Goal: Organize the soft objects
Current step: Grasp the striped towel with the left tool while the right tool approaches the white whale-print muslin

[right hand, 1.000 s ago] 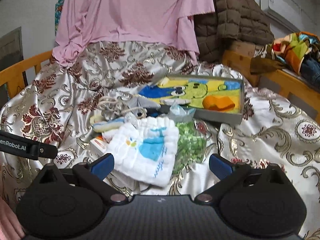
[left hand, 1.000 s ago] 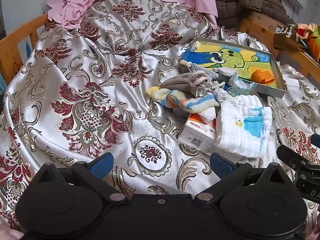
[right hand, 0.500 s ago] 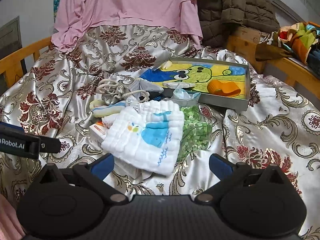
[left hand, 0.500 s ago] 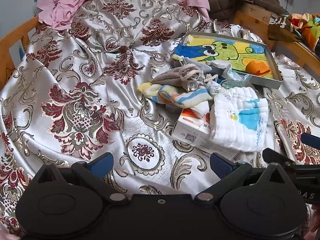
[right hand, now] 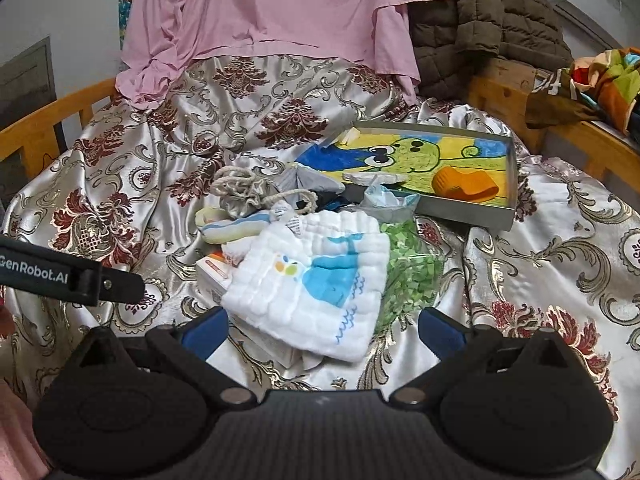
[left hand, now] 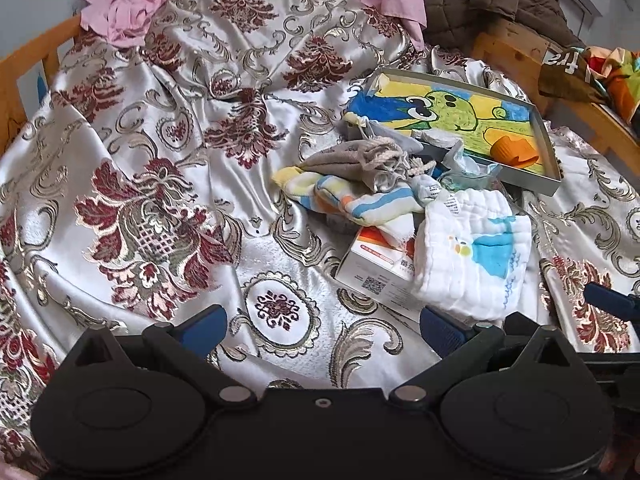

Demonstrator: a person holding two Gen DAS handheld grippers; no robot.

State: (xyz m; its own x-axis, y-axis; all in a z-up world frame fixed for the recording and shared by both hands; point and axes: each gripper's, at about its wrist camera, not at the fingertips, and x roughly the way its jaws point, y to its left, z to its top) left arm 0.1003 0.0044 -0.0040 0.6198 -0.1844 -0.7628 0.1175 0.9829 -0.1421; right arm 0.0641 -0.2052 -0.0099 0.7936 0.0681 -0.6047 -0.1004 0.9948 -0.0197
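— Judging from how things lie, how much of the sorting can be called done?

— Very little, it would seem; the soft things are heaped together on the brocade bedspread (left hand: 168, 184); a white whale-print washcloth (right hand: 316, 284) is laid over a small carton (left hand: 374, 268), a striped towel (left hand: 352, 200) is bunched beside it, and a grey drawstring pouch (left hand: 360, 162) is set on top of the towel; nothing soft has been placed in the frog-picture tray (left hand: 554, 176), where only an orange piece (right hand: 464, 186) is seen.

— And the tools?

— The left tool (left hand: 322, 326) is held wide open above bare bedspread, with nothing gripped; the right tool (right hand: 322, 326) is likewise spread wide and empty, the washcloth lying just ahead between its fingers; no grasp has been made yet.

— Is anything shown in one view only?

— A green-patterned bag (right hand: 412, 268) under the washcloth's far edge is seen plainly from the right wrist, but is hidden from the left; the carton's printed code is shown only from the left wrist, the carton being mostly covered in the other view.
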